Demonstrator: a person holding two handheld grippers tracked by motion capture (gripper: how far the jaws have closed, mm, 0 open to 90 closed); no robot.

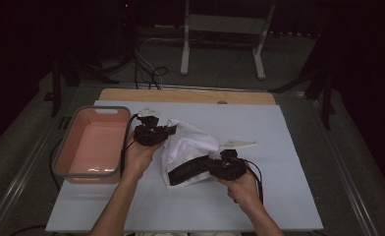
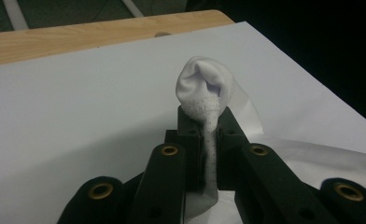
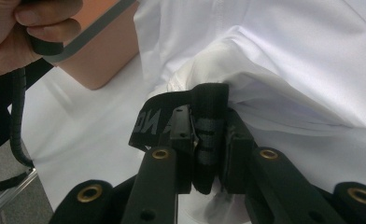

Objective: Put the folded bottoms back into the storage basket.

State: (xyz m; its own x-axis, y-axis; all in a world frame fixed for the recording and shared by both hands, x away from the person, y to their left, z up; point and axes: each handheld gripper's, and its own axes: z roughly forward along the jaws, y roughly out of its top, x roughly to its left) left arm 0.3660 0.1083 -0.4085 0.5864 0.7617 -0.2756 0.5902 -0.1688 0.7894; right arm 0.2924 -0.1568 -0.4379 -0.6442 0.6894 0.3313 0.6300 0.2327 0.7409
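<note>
The right gripper [image 1: 215, 168] is nearest to the person, and its jaws are clamped on the black waistband [image 3: 208, 122] of a white garment [image 1: 188, 145]. In the right gripper view, the band is folded between the two jaws and the white cloth spreads out beyond them. The left gripper [image 1: 167, 132] is a little farther away, and its jaws are pressed together on a bunched edge of the same garment [image 2: 202, 91], which stands up just past the jaws. The garment lies between both grippers on the white sheet [image 1: 259, 128] that covers the bench [image 1: 180, 95]. Behind the left gripper, a pink tub [image 1: 92, 143] with a grey rim sits near the left hand [image 1: 137, 160].
</note>
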